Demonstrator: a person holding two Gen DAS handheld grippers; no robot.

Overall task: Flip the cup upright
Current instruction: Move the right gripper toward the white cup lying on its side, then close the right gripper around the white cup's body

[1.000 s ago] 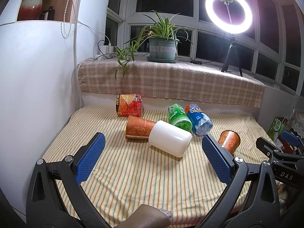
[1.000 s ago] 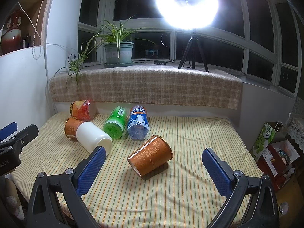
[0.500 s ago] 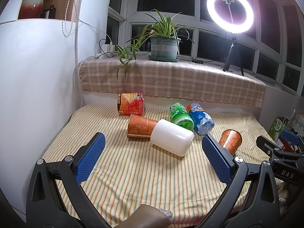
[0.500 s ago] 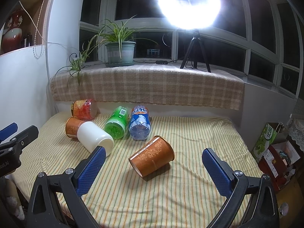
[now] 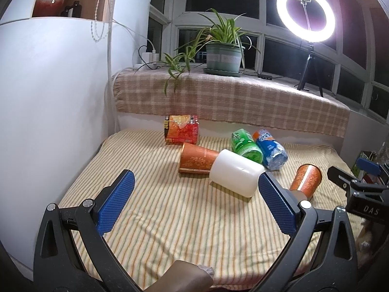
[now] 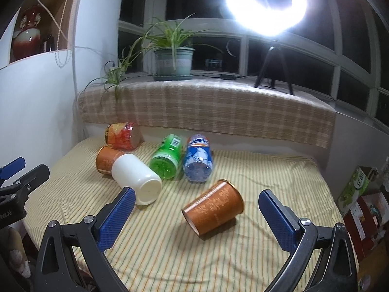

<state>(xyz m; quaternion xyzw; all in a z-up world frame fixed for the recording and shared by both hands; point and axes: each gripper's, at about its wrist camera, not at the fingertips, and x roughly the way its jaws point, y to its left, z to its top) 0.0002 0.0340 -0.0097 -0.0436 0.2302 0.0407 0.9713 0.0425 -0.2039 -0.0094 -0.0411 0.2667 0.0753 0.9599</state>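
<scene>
An orange paper cup (image 6: 214, 209) lies on its side on the striped cloth, straight ahead of my open right gripper (image 6: 193, 215); it also shows at the right in the left wrist view (image 5: 306, 180). A second orange cup (image 5: 195, 158) lies on its side against a white cup (image 5: 235, 176), which also lies on its side (image 6: 137, 178). My left gripper (image 5: 194, 202) is open and empty, short of the white cup. The right gripper shows at the right edge of the left wrist view (image 5: 355, 187).
A green bottle (image 6: 167, 158), a blue bottle (image 6: 198, 158) and a red snack can (image 6: 122, 135) lie at the back of the table. A checked cloth ledge (image 6: 206, 109) holds a potted plant (image 6: 173, 59) and a ring light (image 6: 265, 2). A white wall (image 5: 48, 109) stands at the left.
Both grippers have moved slightly forward and closer to the cups. No object has moved.
</scene>
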